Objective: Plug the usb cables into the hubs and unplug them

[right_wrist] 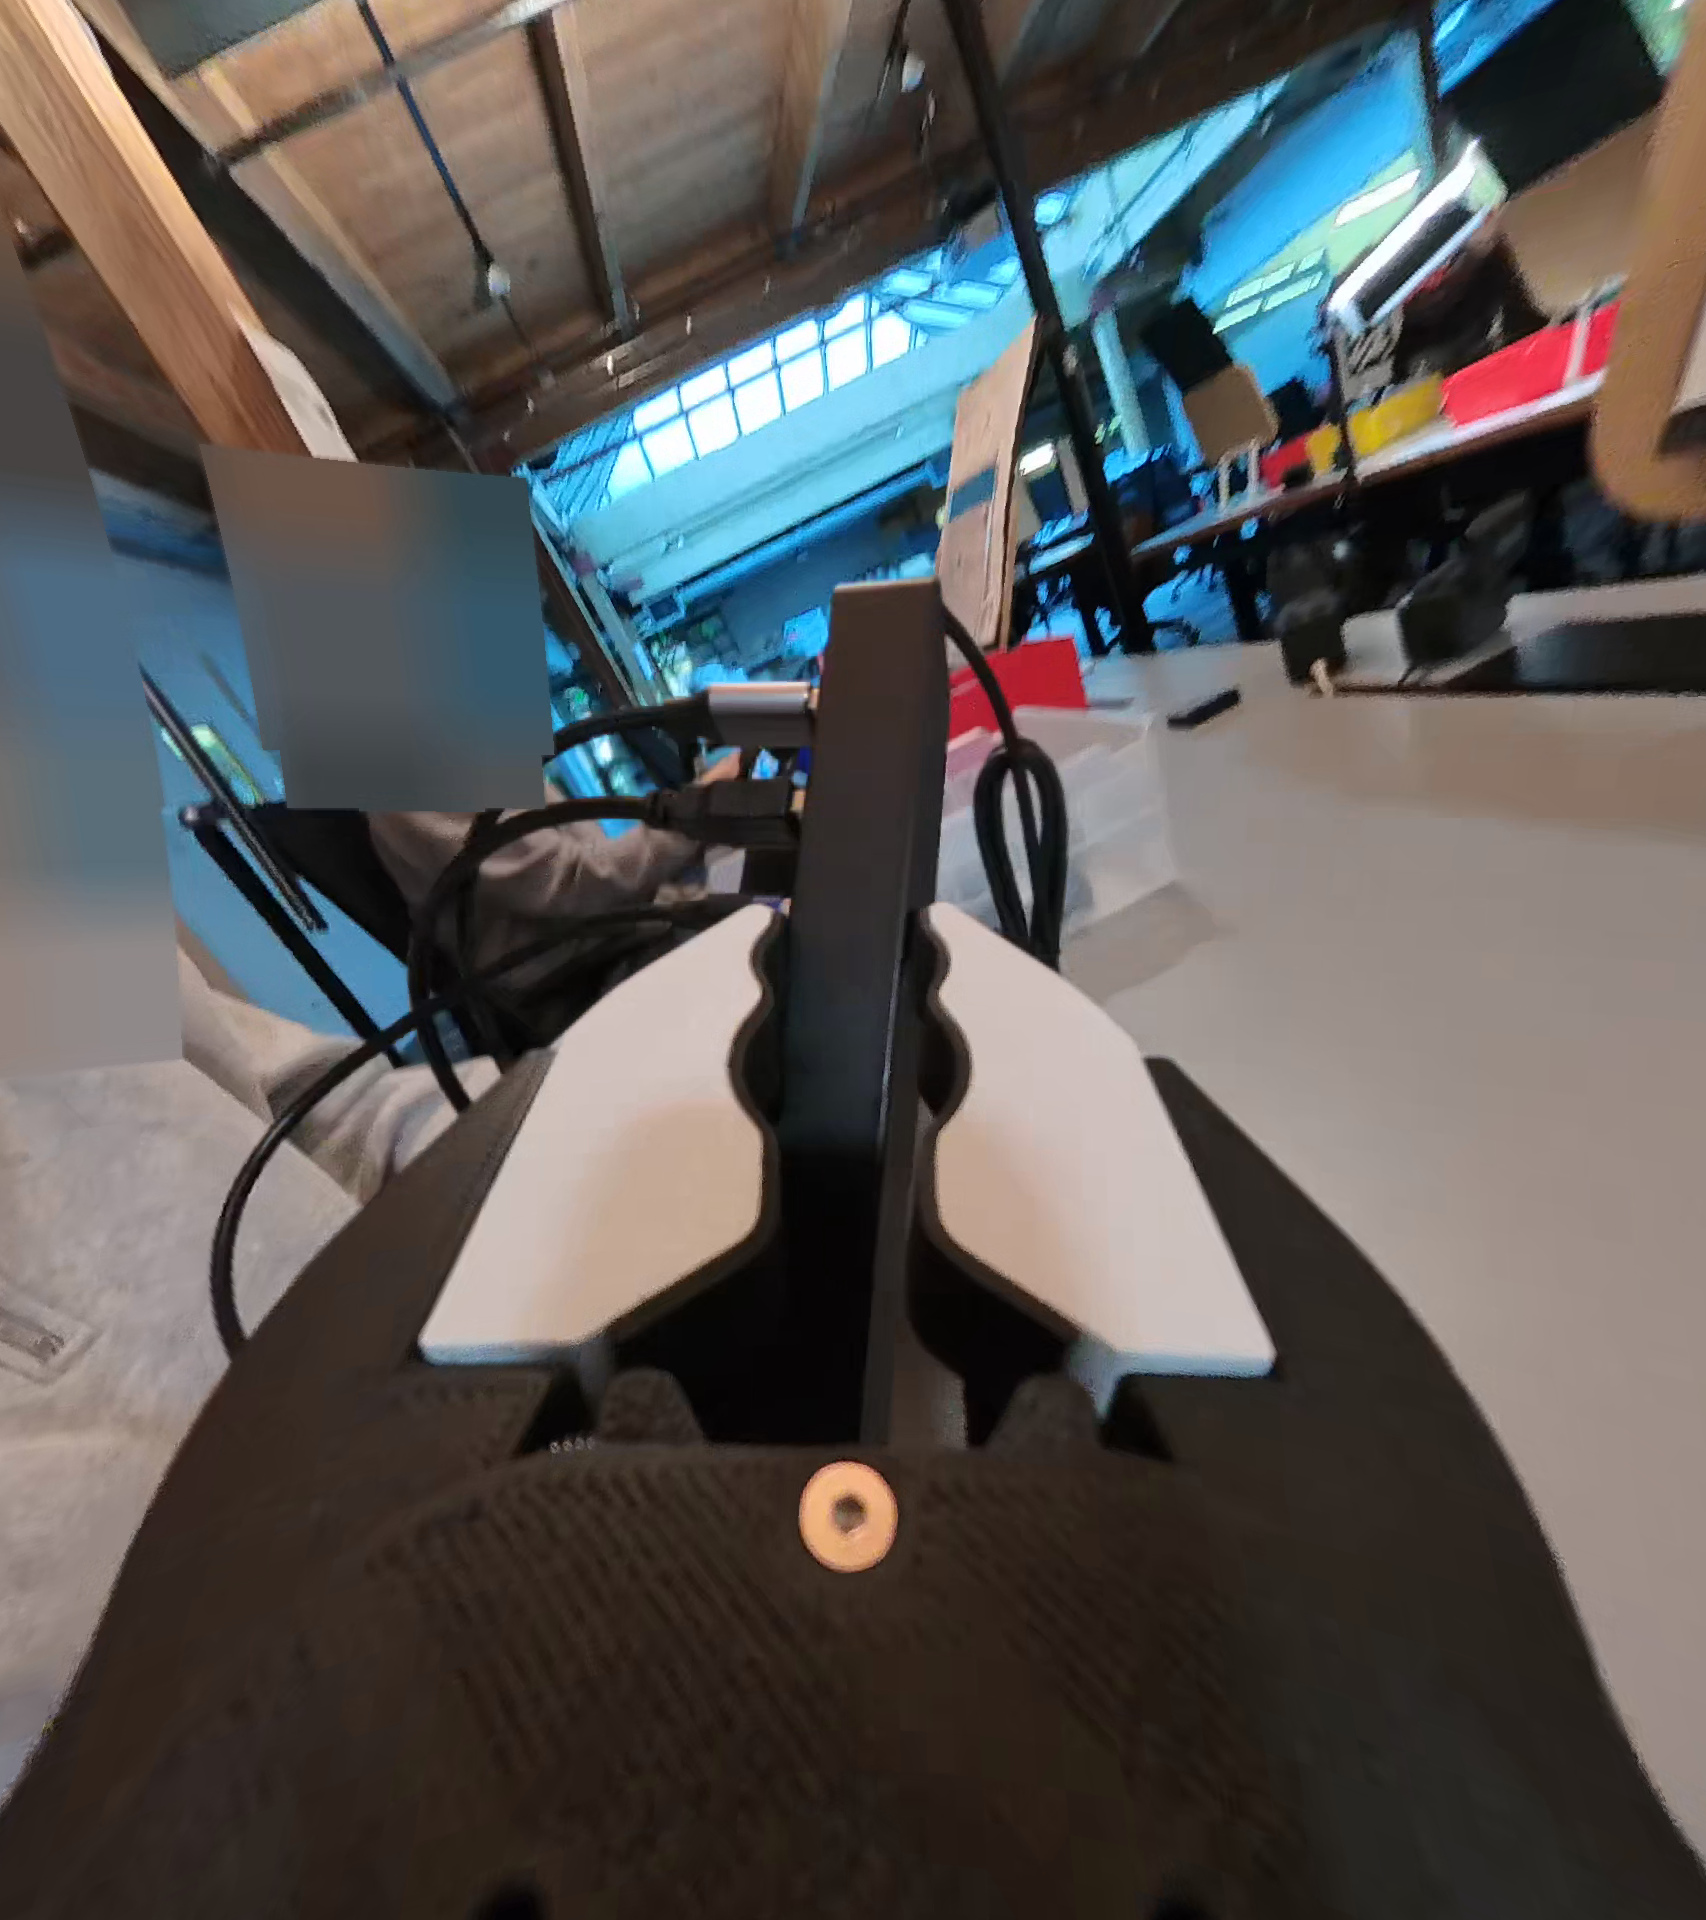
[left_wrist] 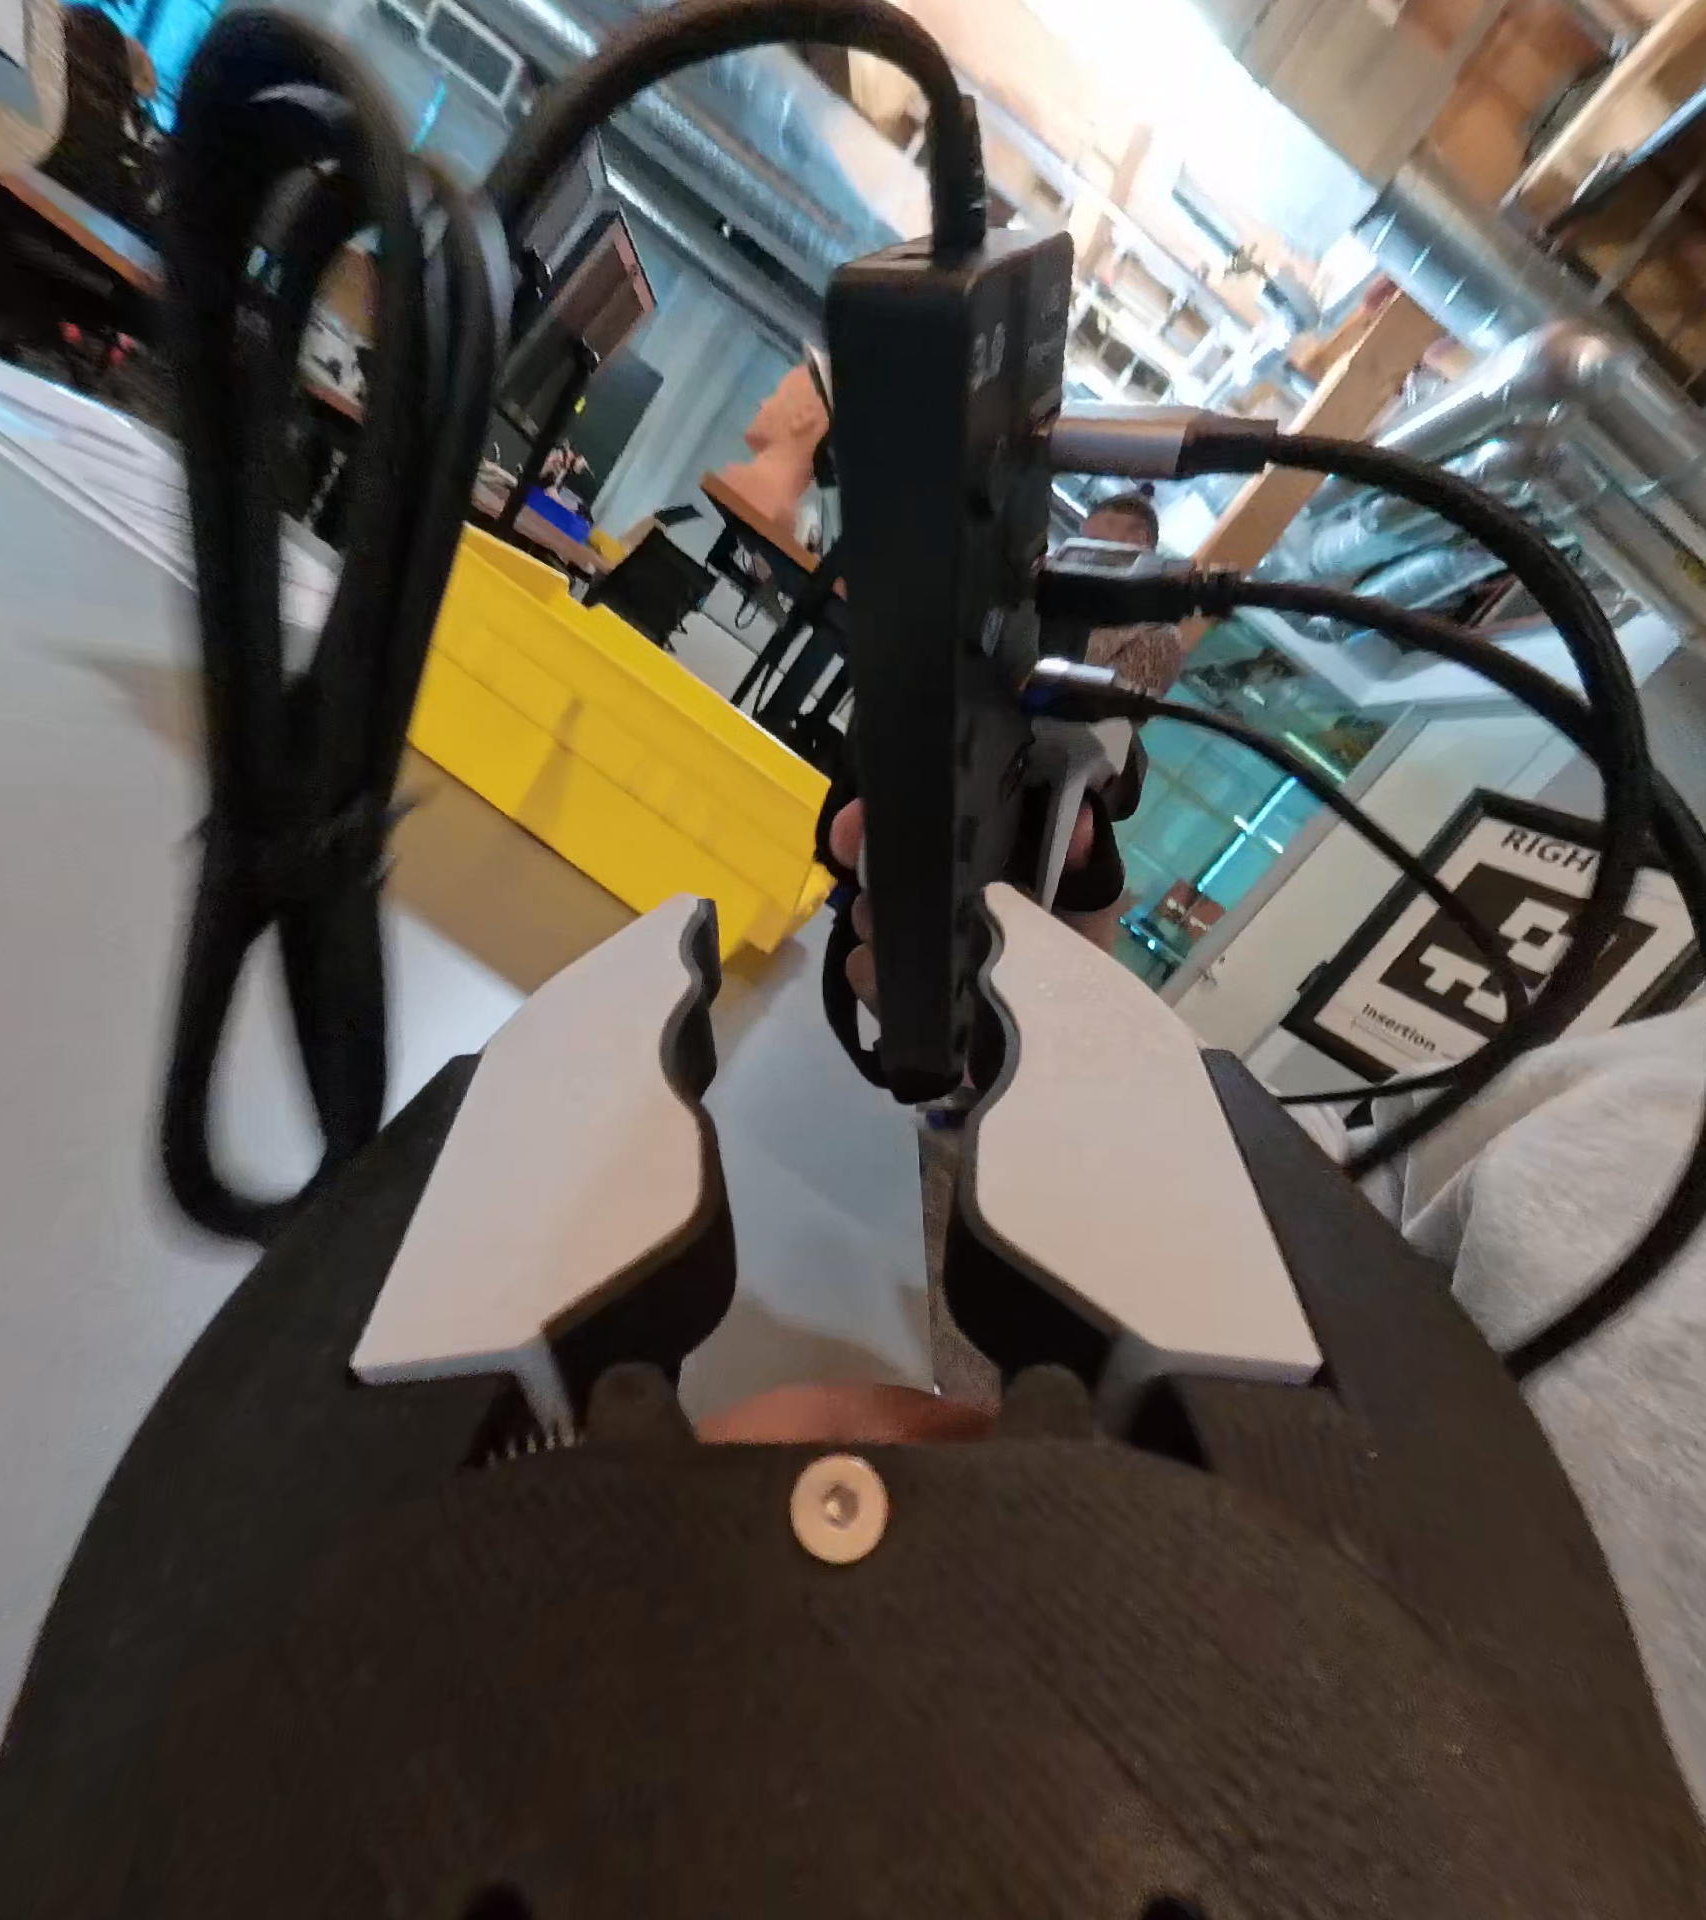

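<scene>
A black USB hub (left_wrist: 932,644) stands upright in the air, and my right gripper (right_wrist: 849,925) is shut on its lower part (right_wrist: 864,1039). Three cables are plugged into one side: a silver plug (left_wrist: 1140,436), a black plug (left_wrist: 1119,592) and a smaller silver plug (left_wrist: 1077,681). Two of them show in the right wrist view, silver (right_wrist: 761,712) and black (right_wrist: 724,810). The hub's own cable leaves its top and hangs in a tied black coil (left_wrist: 309,623). My left gripper (left_wrist: 849,914) is open, with the hub's lower end beside its right finger (left_wrist: 1088,1091).
A yellow bin (left_wrist: 600,727) sits on the grey table (left_wrist: 18,935) behind the hub. A black-and-white marker board (left_wrist: 1483,956) stands at the right. A person's grey sleeve (left_wrist: 1659,1351) is close by. Clear plastic containers (right_wrist: 1067,800) and a red bin (right_wrist: 1015,675) lie beyond. The tips of one gripper are about 7 centimeters away from the tips of the other.
</scene>
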